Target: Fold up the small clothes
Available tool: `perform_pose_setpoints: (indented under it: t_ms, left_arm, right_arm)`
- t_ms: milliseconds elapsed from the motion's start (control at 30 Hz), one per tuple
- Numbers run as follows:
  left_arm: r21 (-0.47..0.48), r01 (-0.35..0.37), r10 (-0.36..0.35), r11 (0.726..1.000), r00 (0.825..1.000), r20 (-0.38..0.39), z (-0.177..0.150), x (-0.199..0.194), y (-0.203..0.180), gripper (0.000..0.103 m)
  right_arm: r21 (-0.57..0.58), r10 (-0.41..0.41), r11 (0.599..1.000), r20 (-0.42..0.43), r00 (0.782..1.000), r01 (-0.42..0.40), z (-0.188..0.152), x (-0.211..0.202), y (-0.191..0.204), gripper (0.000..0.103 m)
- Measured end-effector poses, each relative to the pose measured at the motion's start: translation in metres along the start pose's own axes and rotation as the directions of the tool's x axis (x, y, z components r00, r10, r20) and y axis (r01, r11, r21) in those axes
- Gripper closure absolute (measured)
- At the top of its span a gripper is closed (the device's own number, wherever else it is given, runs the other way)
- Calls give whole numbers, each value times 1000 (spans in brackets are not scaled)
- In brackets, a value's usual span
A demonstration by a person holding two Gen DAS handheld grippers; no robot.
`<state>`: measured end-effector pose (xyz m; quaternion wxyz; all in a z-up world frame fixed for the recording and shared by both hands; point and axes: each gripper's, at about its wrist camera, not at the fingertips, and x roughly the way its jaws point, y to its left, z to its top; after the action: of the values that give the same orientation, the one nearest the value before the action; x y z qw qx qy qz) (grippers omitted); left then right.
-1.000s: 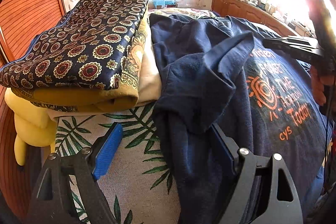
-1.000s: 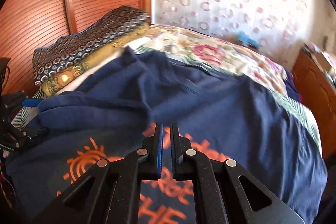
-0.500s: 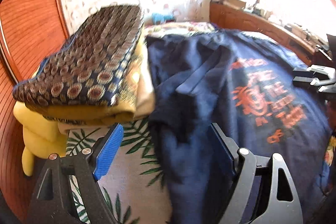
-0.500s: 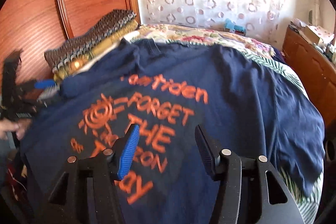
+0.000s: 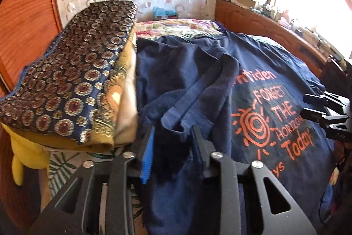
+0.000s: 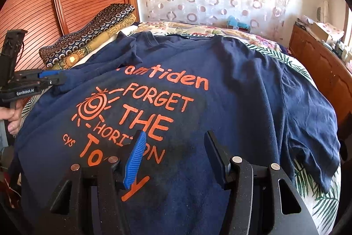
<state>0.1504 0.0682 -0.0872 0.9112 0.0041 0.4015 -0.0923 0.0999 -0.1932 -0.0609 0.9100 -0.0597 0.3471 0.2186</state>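
The navy T-shirt (image 6: 220,85) lies spread over the bed (image 6: 312,197), filling mid-frame, its print newly uncovered. Lower centre, the left hand-held gripper (image 5: 173,147), wide before, is closing on the shirt's bunched sleeve (image 5: 176,124). The right hand-held gripper (image 6: 173,155), earlier closed, stands open above the print.

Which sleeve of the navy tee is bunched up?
The sleeve by the folded stack, between the closing left tongs. The other sleeve lies flat.
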Motion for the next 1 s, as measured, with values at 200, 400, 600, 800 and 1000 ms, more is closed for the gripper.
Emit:
perform_pose_setpoints:
  t_ms: [200, 400, 600, 800, 1000]
  left_arm:
    - [50, 56, -59, 997, 997, 44, -1, -9, -15, 95]
    - [156, 168, -172, 973, 985, 15, -14, -31, -53, 94]
    - [163, 232, -234, 959, 972, -3, -25, -37, -68, 74]
    - [144, 237, -243, 961, 970, 24, -24, -46, -68, 57]
    - [111, 213, -221, 971, 973, 67, -19, -48, -63, 25]
  right_arm:
    - [32, 13, 999, 2, 1000, -13, 6, 3, -14, 46]
    - [30, 22, 999, -10, 1000, -21, 9, 4, -14, 46]
    - [31, 22, 999, -14, 1000, -21, 10, 6, -14, 46]
    - [31, 19, 999, -11, 1000, -19, 10, 6, -13, 46]
    - [34, 18, 999, -5, 1000, -17, 8, 7, -14, 46]
